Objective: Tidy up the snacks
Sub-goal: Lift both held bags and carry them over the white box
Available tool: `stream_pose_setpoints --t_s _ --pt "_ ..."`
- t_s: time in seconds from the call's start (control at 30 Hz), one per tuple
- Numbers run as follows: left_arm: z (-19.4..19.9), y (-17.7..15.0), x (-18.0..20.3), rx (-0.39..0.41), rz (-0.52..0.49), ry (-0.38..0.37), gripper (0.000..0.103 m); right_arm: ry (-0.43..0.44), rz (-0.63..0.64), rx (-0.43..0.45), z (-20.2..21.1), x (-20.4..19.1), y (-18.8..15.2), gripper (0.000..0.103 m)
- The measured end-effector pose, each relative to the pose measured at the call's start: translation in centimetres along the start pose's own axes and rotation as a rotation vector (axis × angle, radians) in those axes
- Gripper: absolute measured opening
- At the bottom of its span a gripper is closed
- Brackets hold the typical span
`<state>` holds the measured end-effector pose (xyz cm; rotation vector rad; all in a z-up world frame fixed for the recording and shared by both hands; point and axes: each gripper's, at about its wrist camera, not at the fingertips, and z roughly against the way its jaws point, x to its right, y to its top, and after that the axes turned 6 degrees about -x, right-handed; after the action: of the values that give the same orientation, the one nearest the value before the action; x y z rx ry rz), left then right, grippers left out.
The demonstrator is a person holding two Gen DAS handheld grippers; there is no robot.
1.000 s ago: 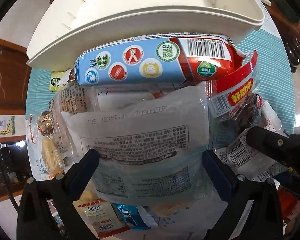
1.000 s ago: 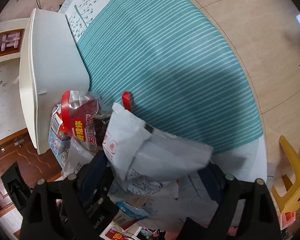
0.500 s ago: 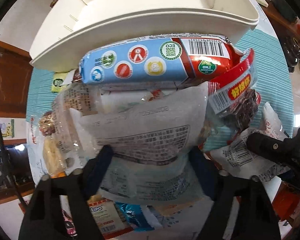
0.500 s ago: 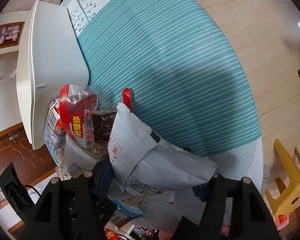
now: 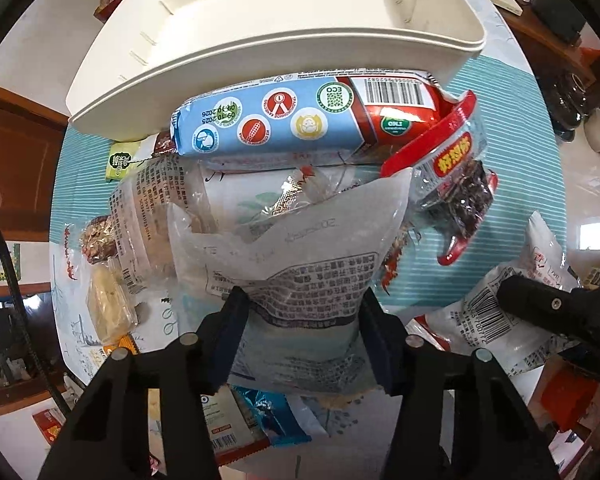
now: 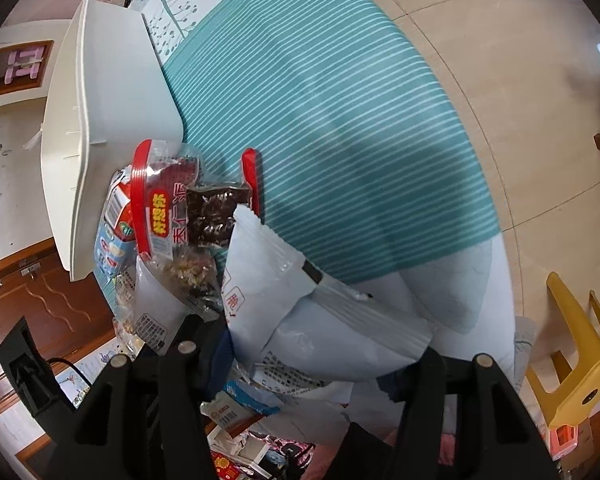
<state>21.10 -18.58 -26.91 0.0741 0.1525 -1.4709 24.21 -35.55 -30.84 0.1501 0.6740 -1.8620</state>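
Left gripper (image 5: pixel 302 330), lower centre: jaws closing, pads pinching translucent printed snack bag (image 5: pixel 300 256), likely for transfer. Right gripper (image 6: pixel 328 354), lower centre: jaws closing onto pale grey packet (image 6: pixel 320 320). Cream bin (image 5: pixel 260 36), upper frame: probable destination, beside the pile.

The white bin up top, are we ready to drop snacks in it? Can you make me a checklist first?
1. White bin has room inside: ok, what shows of it looks bare.
2. Left gripper has a snack: ok, its jaws are closing on the frosted bag.
3. Right gripper has a snack: ok, its jaws are closing on the pale blue bag.
4. Bags free of the pile: cannot tell.
5. Way to the bin clear: not ok, the blue and red packet lies against its near wall.
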Motion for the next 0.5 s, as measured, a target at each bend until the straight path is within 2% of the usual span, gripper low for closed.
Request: stream_pose_setpoints --t_s 0.5 --pt "3.5 -1.1 -1.8 0.011 0.029 -0.081 0.032 0.026 0.064 0.057 3.5 -1.9 -2.2 0.056"
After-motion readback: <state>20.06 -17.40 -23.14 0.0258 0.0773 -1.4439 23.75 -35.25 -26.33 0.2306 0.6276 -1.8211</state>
